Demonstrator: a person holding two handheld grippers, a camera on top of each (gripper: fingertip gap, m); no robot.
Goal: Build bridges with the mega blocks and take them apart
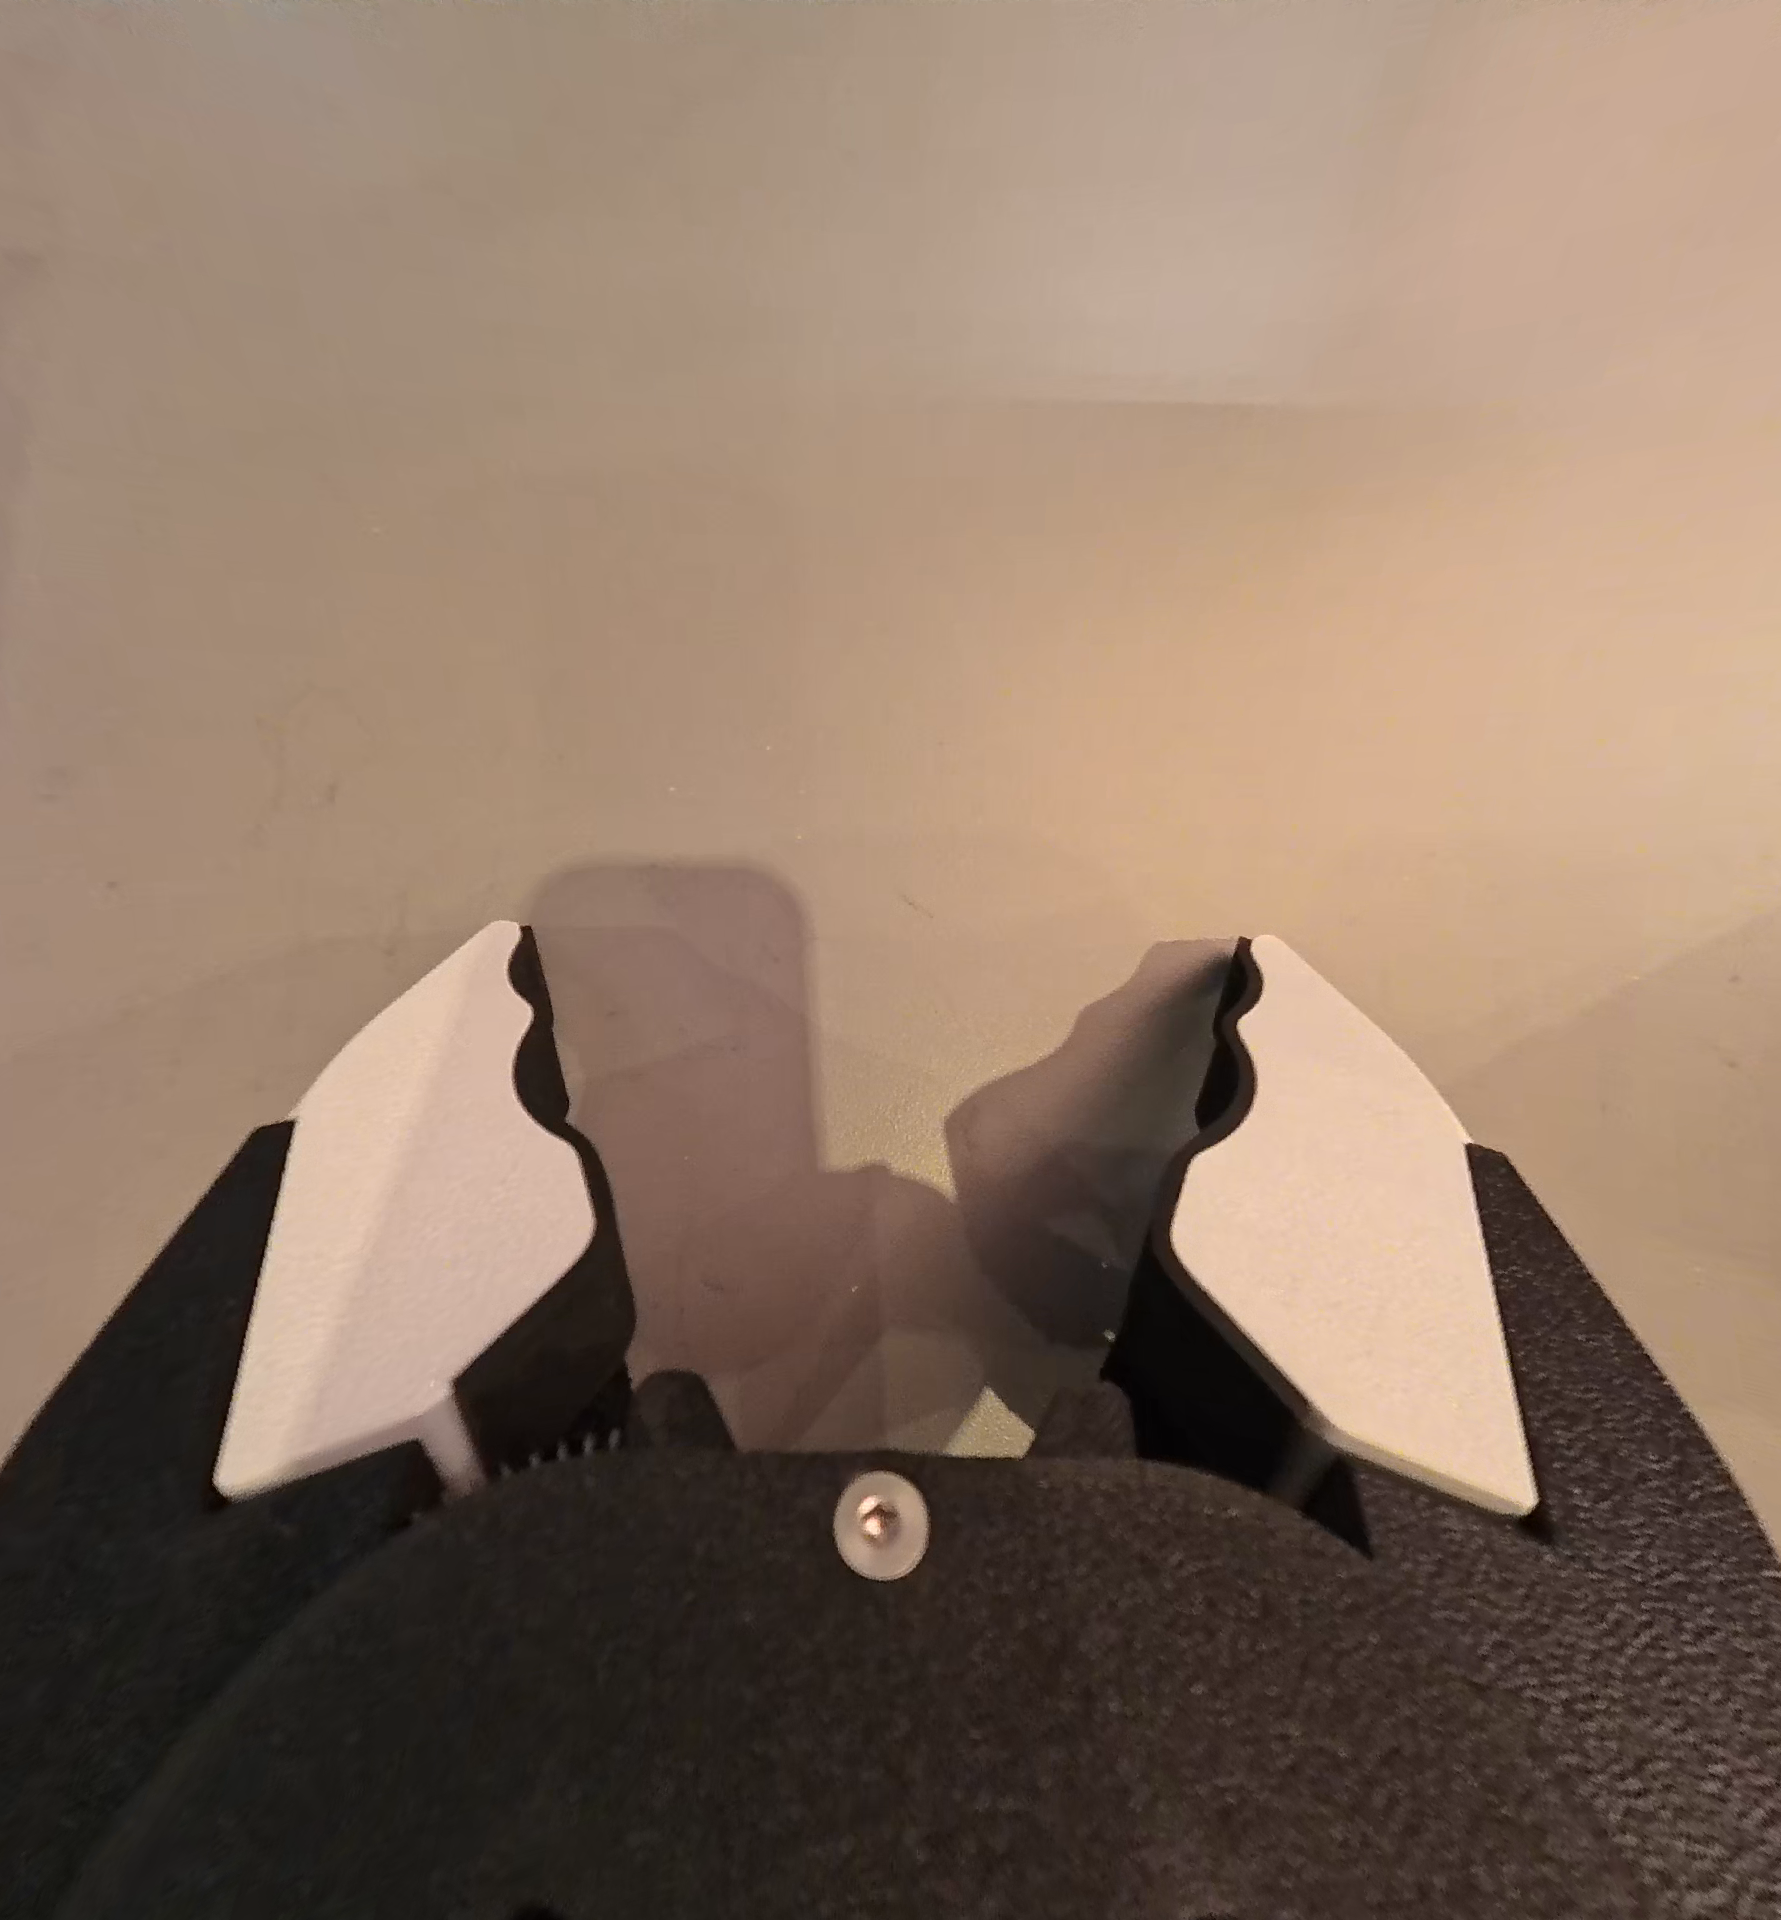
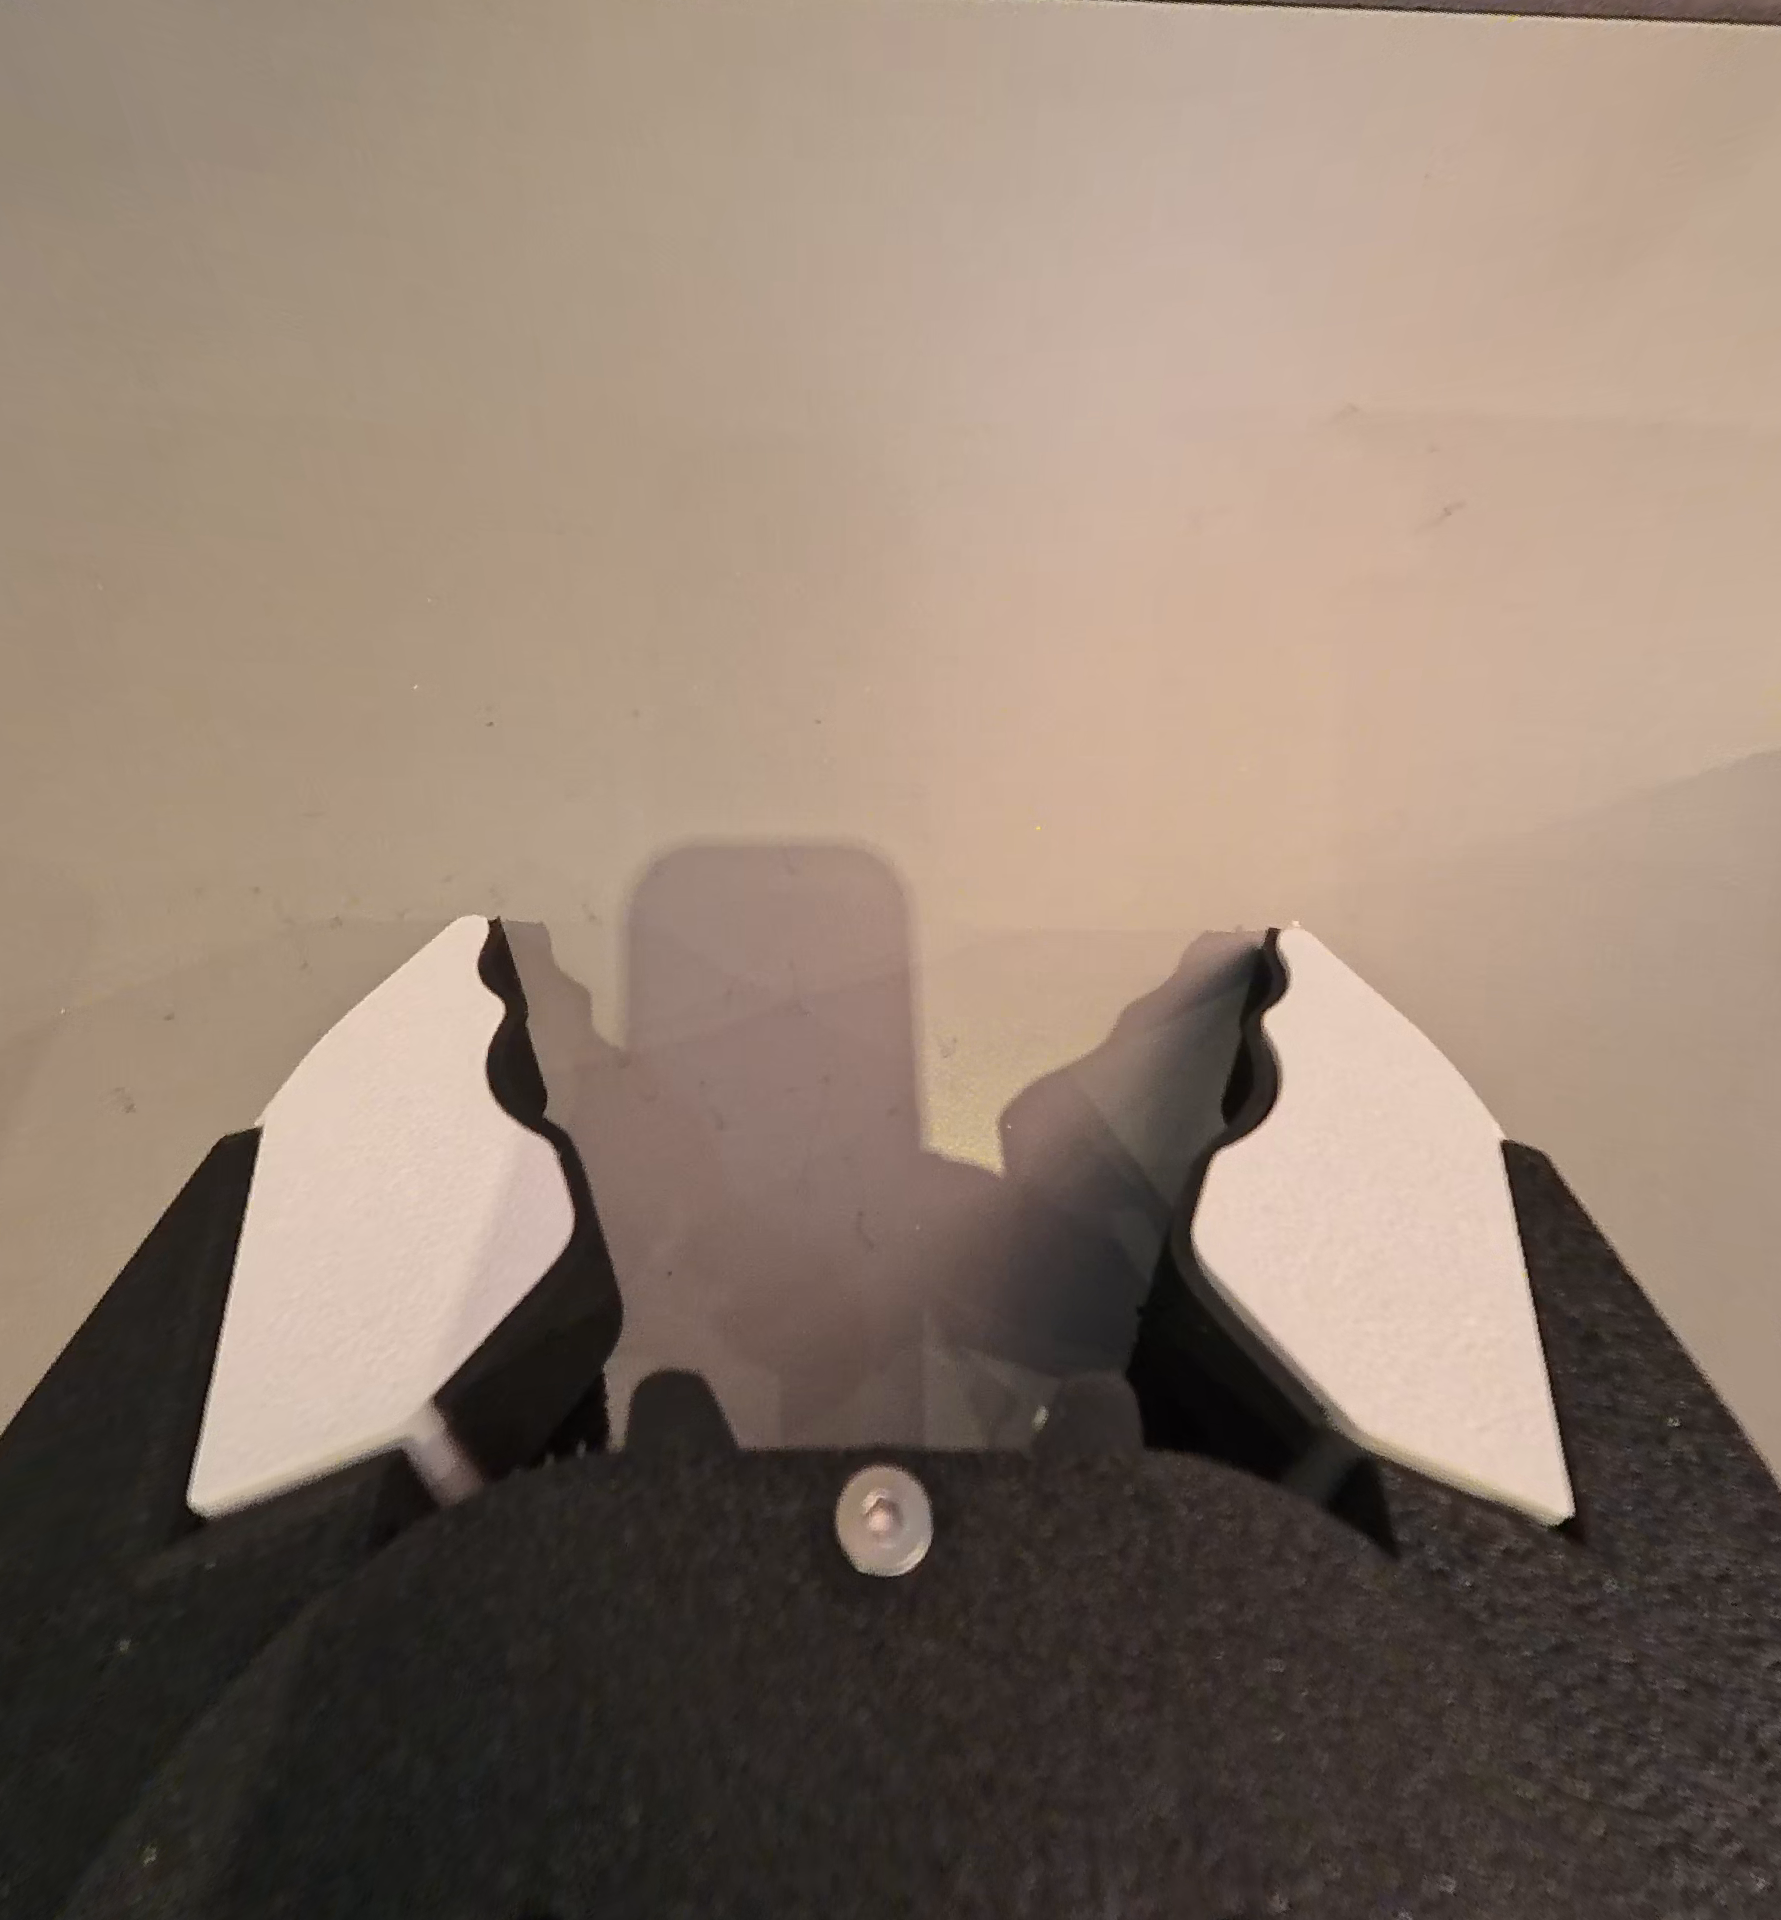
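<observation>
Mega blocks show in neither wrist view; only a plain pale tabletop (image 1: 865, 571) lies ahead of both sets of fingers.

From the left wrist view, the left gripper (image 1: 884, 951) has its two white fingers (image 1: 418, 1195) spread wide apart, with nothing between them. Their inner edges are lined with wavy black pads (image 1: 543, 1039). Between the fingers, on the tabletop, lies a grey shadow (image 1: 678, 1091) of the gripper itself, a rounded oblong nearer the left finger and a lumpier shape against the right one. A small silver screw (image 1: 881, 1525) sits in the black body just behind the gap. Ahead of the fingertips the surface is bare and warm-toned, brighter and more orange beyond the right finger.

From the right wrist view, the right gripper (image 2: 886, 935) stands the same way: white fingers (image 2: 387, 1195) held wide, gripping nothing, black wavy pads (image 2: 517, 1039) on the inner edges. A grey shadow (image 2: 772, 1039) with a rounded top falls between the fingers, roughly midway. A silver screw (image 2: 881, 1525) sits behind the gap here too. The tabletop (image 2: 865, 520) ahead carries a few faint specks and scuffs. Far beyond the fingertips, along the top edge, runs a thin dark strip (image 2: 1488, 8), possibly the far edge of the table, though the view is too soft to be sure.
</observation>
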